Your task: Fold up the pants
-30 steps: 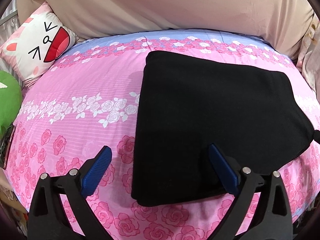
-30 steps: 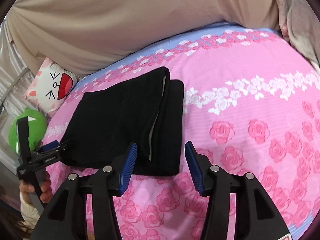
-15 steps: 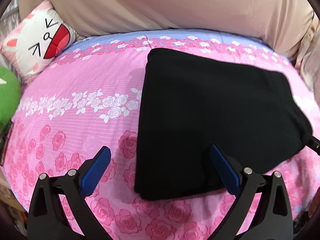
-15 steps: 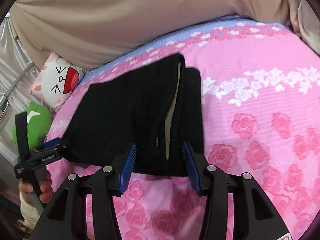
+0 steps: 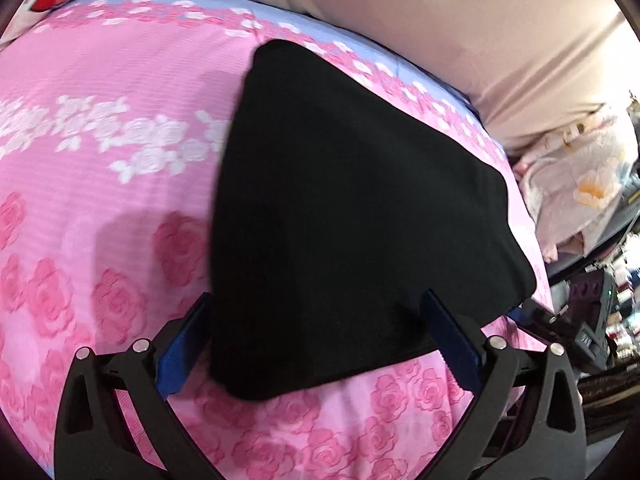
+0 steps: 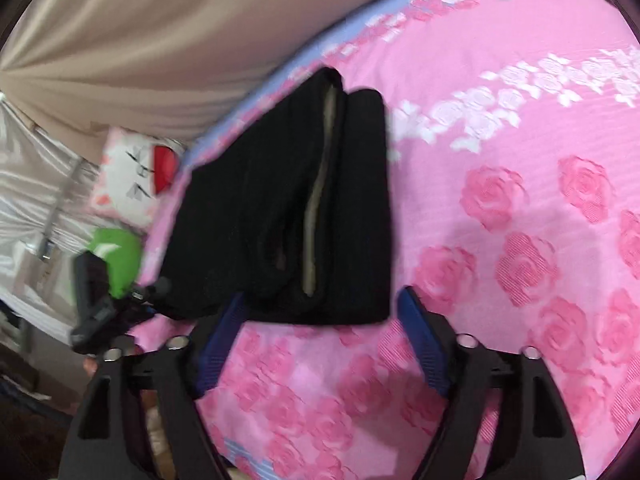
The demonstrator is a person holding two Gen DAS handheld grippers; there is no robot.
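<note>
The black pants [image 5: 352, 216] lie folded flat on the pink rose bedspread [image 5: 100, 168]. In the left wrist view my left gripper [image 5: 316, 336] is open, its blue fingers either side of the near left corner of the pants. In the right wrist view the pants [image 6: 280, 216] show stacked layers with a pale inner band. My right gripper [image 6: 324, 340] is open, straddling the near right edge of the pants. The left gripper [image 6: 100, 304] also shows there at the pants' left corner.
A tan curtain or sheet [image 5: 440, 20] backs the bed. A cat-face pillow [image 6: 132, 176] and a green plush [image 6: 116, 252] lie at the left. A floral cloth [image 5: 576, 192] and clutter sit past the bed's right edge.
Both grippers have moved in closer to the pants' near edge. The right gripper has opened wider. The left wrist view has swung right and tilted.
</note>
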